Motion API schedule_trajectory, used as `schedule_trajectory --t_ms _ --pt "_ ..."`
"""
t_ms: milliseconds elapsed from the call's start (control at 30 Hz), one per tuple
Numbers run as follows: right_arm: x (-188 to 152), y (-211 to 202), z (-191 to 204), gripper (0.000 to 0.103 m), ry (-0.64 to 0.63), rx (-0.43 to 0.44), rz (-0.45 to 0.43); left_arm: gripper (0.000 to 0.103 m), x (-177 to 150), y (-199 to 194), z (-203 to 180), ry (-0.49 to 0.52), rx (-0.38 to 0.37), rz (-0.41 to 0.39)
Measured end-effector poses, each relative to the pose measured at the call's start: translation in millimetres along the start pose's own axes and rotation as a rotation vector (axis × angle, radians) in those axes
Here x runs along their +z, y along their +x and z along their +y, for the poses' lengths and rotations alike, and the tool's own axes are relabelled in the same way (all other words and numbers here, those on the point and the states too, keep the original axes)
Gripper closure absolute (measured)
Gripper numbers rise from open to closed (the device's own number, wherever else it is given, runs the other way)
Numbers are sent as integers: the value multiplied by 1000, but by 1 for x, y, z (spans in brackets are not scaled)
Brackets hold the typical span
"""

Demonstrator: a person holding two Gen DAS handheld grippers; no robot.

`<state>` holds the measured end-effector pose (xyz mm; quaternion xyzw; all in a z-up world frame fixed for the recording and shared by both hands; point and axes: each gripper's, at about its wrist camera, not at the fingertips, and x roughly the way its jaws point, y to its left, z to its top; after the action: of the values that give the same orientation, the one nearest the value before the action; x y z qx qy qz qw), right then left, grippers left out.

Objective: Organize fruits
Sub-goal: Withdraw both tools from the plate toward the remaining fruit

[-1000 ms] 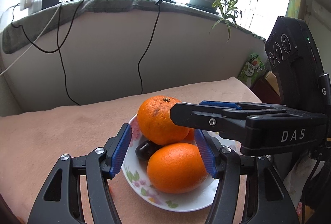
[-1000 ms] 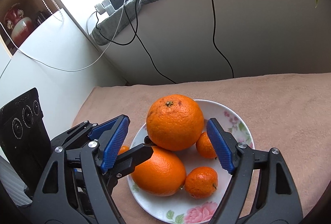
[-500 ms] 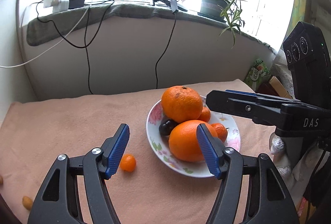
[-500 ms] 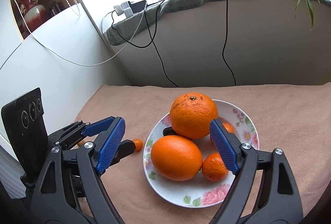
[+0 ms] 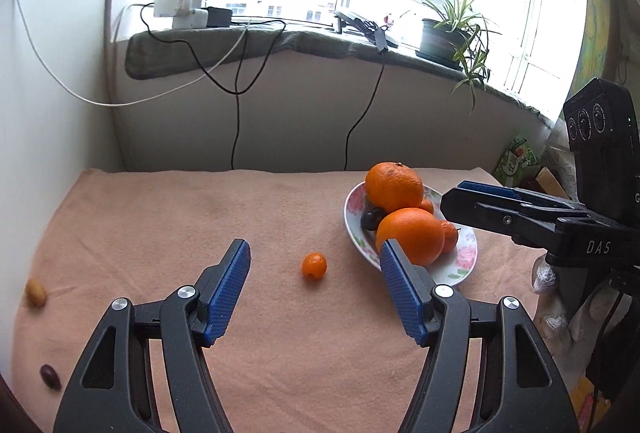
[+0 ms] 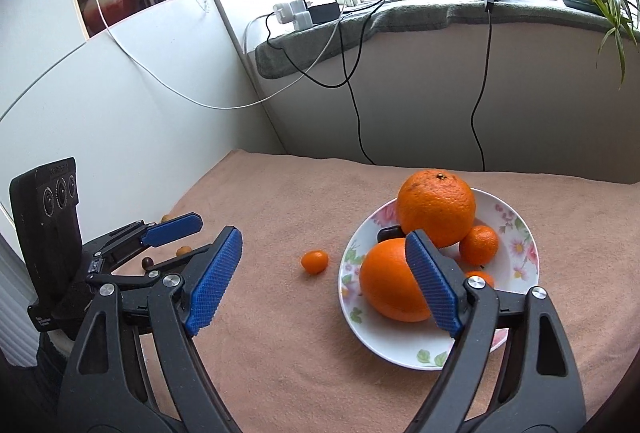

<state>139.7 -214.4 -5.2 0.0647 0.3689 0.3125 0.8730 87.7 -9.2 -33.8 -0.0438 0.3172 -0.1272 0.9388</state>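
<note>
On the blanket: a floral plate [image 6: 516,229] sits on the peach-coloured blanket [image 5: 168,217] that covers the whole surface, toward the right side of it as the left camera sees it.
Plate contents: two big oranges, the top orange [image 6: 436,207] stacked half on the front orange [image 6: 390,279]. Plus a small mandarin [image 6: 479,245] tucked beside them, another little one mostly hidden behind the right finger, and a dark fruit [image 5: 370,218] wedged between the two oranges, can't tell what kind.
Loose stuff: one kumquat [image 5: 314,266] lying on the blanket just left of the plate, not touching it. Way over at the left edge there's a yellowish fruit [image 5: 35,292] and a dark brown fruit [image 5: 50,377], well apart from the plate.
Left gripper [image 5: 314,293]: jaws spread wide, nothing between them, hanging above the blanket with the kumquat roughly lined up in the gap but further ahead.
Right gripper [image 6: 322,279]: also wide apart and empty, held over the near-left side of the plate. Its right pad [image 6: 434,287] overlaps the front orange in its own camera view, can't tell if it actually touches.
Background: windowsill [image 5: 280,45] with a grey cover, a potted plant [image 5: 444,39], chargers and black cables hanging down the wall.
</note>
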Motion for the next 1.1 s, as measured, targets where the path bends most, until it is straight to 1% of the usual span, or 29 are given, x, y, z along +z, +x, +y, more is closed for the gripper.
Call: schedule_trajectory --t_ms 200,367,533,733,833,900,1033,1100 --pt "-10 3 23 17 -69 -5 17 36 -18 -22 16 -23 55 -4" --pt "-20 15 36 17 -85 28 56 36 -38 -38 31 -53 101 5" --pt "-35 30 46 17 -75 49 97 36 -57 -52 50 -101 138 18" --pt "-46 52 47 17 -25 22 137 36 -74 -66 81 -186 198 14" --pt "-48 62 44 18 1 -4 152 36 -84 -72 94 -218 215 18" --pt "-49 71 42 28 22 -13 174 36 -91 -75 100 -231 227 23" --pt "-53 86 41 34 37 -69 193 36 -102 -78 113 -265 233 32" --pt "-53 93 40 42 44 -106 200 36 -103 -77 117 -267 241 39"
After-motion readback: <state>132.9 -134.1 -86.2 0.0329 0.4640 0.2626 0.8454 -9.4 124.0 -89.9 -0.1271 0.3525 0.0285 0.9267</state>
